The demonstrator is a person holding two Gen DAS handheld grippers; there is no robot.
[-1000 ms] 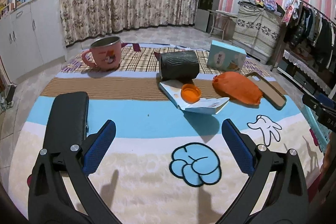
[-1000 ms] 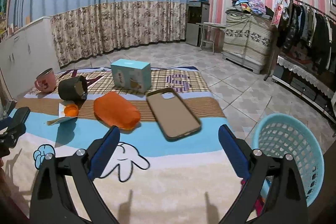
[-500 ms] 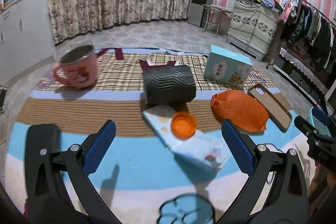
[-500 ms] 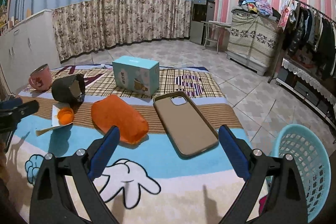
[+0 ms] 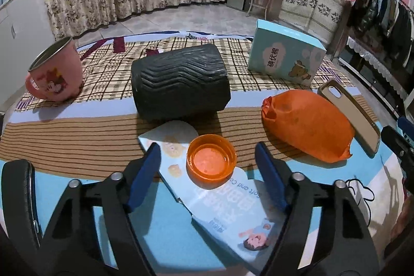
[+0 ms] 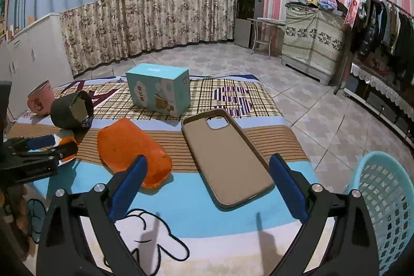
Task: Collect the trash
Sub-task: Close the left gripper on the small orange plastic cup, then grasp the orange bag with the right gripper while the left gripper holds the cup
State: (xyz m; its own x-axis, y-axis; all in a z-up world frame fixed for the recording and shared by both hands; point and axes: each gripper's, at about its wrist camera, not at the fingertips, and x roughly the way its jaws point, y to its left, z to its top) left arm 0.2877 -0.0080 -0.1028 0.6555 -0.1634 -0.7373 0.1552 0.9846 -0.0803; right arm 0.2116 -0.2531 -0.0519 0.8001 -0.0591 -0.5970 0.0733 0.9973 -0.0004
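Two grippers in play: my left gripper [image 5: 208,159] has its blue-padded jaws set either side of the small round orange plastic cap [image 5: 211,161], and they've just been closing in, cap between them but gaps on both sides, pads not touching it. The cap sits open side up on a flat printed paper wrapper [image 5: 227,214] lying on the striped cartoon blanket [image 5: 77,141]. Just behind the cap a black ribbed cylinder [image 5: 179,86] lies on its side; a pink metal mug with a cartoon print [image 5: 55,71] stands upright off to the left, a light blue cardboard box [image 5: 284,53] to the right at the back. A crumpled orange plastic bag [image 5: 308,126] lies right of the cap, touching a tan phone case [image 5: 349,115] lying flat. My right gripper [image 6: 208,185] hovers with jaws wide apart and nothing between them, low over the blanket, near end of the phone case just ahead of it, orange bag by the left finger. A light blue plastic mesh basket [image 6: 383,198] stands on the tiled floor [image 6: 323,120] off the blanket's right edge
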